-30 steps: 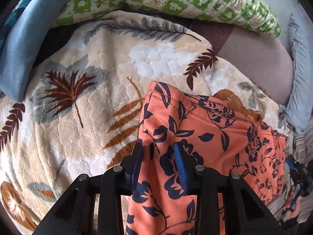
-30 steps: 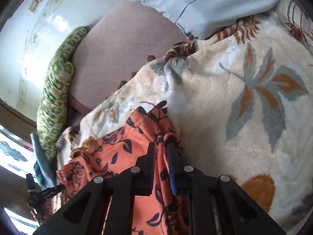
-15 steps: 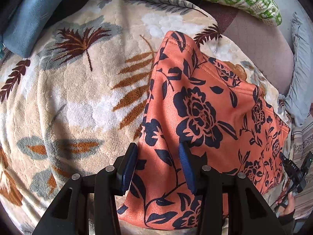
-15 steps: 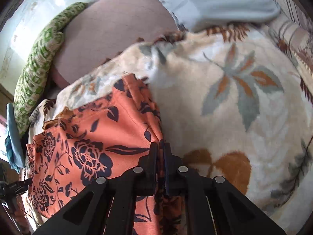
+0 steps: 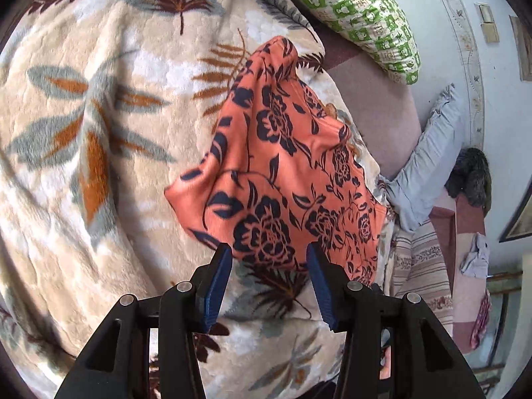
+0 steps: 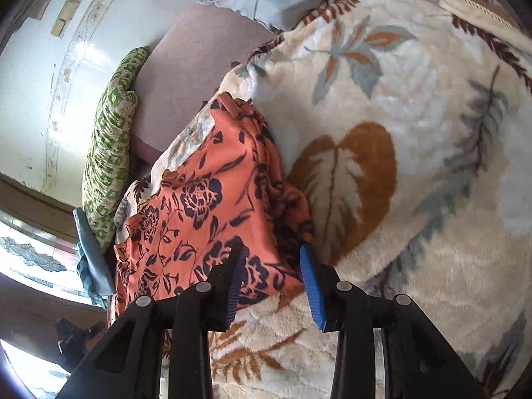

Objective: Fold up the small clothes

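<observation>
Loosely folded, the orange floral garment (image 5: 282, 173) lies on the leaf-print blanket (image 5: 99, 199) covering the bed, both sets of fingers spread apart and empty just short of its near edge. Its bunched right side (image 6: 282, 199) could spring open, or plush pile could drag the layers askew.

Left wrist view: the folded garment (image 5: 286, 173) is lying on the blanket (image 5: 99, 133) at frame centre, just above the parted jaws of the left gripper (image 5: 267, 276); a pillow (image 5: 359, 16) is sitting at upper right, a cushion (image 5: 429, 163) at right. Right wrist view: the garment (image 6: 212, 212) is lying left of centre, its lower corner lying between the spread jaws of the right gripper (image 6: 271, 276); blanket (image 6: 415, 166) filling the right.
</observation>
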The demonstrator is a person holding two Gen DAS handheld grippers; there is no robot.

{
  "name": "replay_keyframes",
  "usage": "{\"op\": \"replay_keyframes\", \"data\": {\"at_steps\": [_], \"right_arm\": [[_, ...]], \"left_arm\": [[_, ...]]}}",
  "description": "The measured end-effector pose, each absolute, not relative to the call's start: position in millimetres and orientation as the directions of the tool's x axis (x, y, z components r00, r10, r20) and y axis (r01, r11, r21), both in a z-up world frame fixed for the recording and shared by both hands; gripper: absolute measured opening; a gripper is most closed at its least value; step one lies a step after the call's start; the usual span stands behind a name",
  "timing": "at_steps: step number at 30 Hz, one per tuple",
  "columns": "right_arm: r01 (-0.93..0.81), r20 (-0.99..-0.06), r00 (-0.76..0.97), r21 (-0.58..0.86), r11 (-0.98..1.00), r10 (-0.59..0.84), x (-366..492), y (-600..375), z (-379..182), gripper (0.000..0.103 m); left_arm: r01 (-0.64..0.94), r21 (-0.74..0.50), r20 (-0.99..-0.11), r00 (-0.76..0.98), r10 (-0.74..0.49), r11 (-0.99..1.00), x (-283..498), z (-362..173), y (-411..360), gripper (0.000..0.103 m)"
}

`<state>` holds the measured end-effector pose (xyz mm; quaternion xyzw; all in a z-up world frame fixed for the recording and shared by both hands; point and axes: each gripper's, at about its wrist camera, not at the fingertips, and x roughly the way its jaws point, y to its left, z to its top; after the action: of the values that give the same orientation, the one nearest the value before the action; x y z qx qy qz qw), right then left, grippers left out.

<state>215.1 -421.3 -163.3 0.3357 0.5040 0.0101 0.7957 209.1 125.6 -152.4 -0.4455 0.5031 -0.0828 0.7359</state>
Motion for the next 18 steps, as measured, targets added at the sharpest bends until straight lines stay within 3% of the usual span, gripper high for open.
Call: {"op": "replay_keyframes", "data": {"at_steps": [9,12,18], "right_arm": [[0.387,-0.747,0.502,0.645,0.659,0.436,218,-414,-192,0.045],[0.384,-0.730,0.510,0.667,0.639,0.455,220,-415,-193,0.012],[0.391,-0.778,0.491,0.599,0.699,0.392,215,-423,-194,0.013]], "left_arm": [[-0.446,-0.676,-0.737,0.423,-0.527,0.587,236,-197,118,0.045],[-0.461,-0.648,-0.761,0.421,-0.494,0.606,243,-196,120,0.040],[-0.462,-0.652,-0.758,0.418,-0.501,0.602,234,-192,128,0.035]]}}
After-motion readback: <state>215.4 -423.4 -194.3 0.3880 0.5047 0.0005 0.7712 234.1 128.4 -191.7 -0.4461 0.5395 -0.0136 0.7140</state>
